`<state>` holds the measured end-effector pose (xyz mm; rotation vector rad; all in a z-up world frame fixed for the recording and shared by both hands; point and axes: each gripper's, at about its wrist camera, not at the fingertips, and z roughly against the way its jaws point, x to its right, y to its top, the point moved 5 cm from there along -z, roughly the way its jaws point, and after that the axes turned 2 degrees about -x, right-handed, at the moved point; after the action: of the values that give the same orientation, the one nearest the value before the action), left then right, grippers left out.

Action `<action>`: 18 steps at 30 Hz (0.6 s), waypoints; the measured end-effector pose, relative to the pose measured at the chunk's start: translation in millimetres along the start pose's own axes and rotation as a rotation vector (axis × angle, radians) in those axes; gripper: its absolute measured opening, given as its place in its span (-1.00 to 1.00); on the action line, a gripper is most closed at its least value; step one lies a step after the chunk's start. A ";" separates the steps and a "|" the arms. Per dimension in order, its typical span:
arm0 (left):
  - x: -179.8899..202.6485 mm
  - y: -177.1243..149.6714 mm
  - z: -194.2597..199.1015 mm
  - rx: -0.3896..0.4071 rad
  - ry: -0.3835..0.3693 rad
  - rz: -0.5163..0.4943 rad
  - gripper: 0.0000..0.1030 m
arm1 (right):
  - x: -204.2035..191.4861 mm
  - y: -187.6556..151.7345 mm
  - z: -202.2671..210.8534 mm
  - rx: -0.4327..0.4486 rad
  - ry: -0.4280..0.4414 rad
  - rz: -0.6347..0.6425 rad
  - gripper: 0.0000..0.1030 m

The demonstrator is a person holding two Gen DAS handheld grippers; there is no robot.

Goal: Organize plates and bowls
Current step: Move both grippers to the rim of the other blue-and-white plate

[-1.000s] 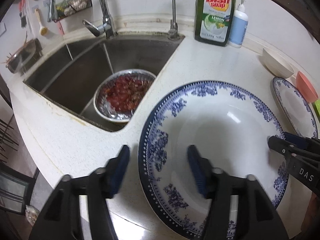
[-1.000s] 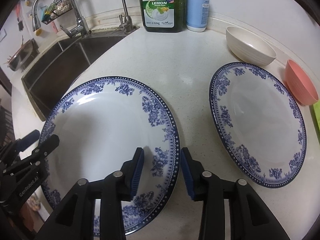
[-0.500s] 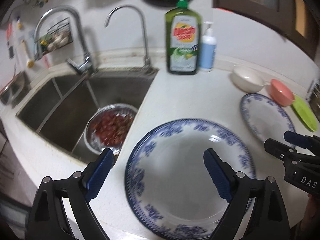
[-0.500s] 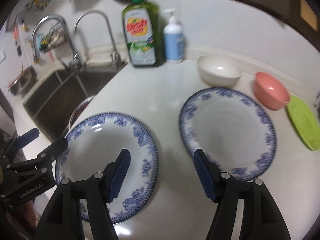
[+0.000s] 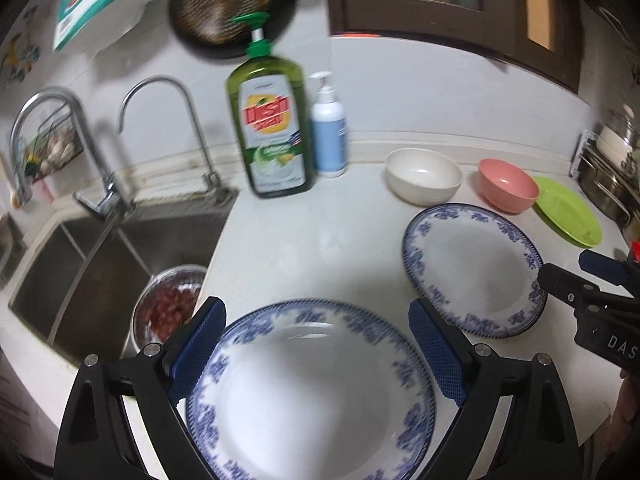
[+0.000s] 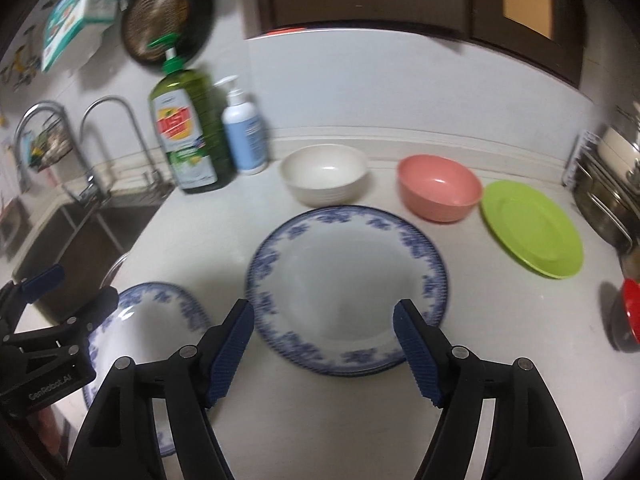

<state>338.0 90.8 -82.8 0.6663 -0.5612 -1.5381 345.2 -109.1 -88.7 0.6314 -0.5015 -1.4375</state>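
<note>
Two blue-patterned white plates lie flat on the white counter. The nearer plate (image 5: 312, 392) sits below my left gripper (image 5: 316, 352), which is open and raised above it, holding nothing. The second plate (image 6: 344, 288) (image 5: 472, 268) lies ahead of my right gripper (image 6: 324, 348), also open and empty. Behind them stand a cream bowl (image 6: 324, 174) (image 5: 424, 174), a pink bowl (image 6: 438, 188) (image 5: 508, 184) and a lime-green plate (image 6: 532, 228) (image 5: 568, 210). The nearer plate (image 6: 152, 320) shows at lower left in the right wrist view, partly hidden by the left gripper.
A sink (image 5: 100, 256) at the left holds a metal bowl of red fruit (image 5: 168, 308). A green dish-soap bottle (image 5: 268, 120) and a blue pump bottle (image 5: 328, 136) stand against the wall. A metal dish rack (image 6: 608, 176) is at the far right, a red object (image 6: 628, 316) near it.
Both grippers have opened wide, letting go of the nearer plate's rim, and pulled up and back. More of the counter, bowls and green plate has come into view.
</note>
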 end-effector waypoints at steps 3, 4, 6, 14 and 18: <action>16.9 9.2 -6.3 0.002 -0.009 -0.022 0.82 | 18.6 5.0 -3.1 -0.001 -0.017 -0.030 0.42; 21.4 11.7 -8.4 0.001 -0.014 -0.025 0.82 | 25.2 6.9 -5.1 -0.001 -0.025 -0.040 0.42; 31.1 18.2 -15.5 -0.005 -0.029 -0.031 0.82 | 35.7 9.6 -9.9 -0.003 -0.037 -0.054 0.42; 65.7 35.9 -56.6 -0.079 -0.057 -0.042 0.78 | 72.3 18.5 -38.4 -0.053 -0.087 -0.115 0.42; 79.1 40.2 -77.1 -0.114 -0.049 -0.051 0.74 | 86.6 19.7 -58.6 -0.084 -0.088 -0.138 0.41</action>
<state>418.7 12.0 -115.8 0.5609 -0.4920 -1.6251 405.8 -189.2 -123.9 0.5455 -0.4705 -1.6140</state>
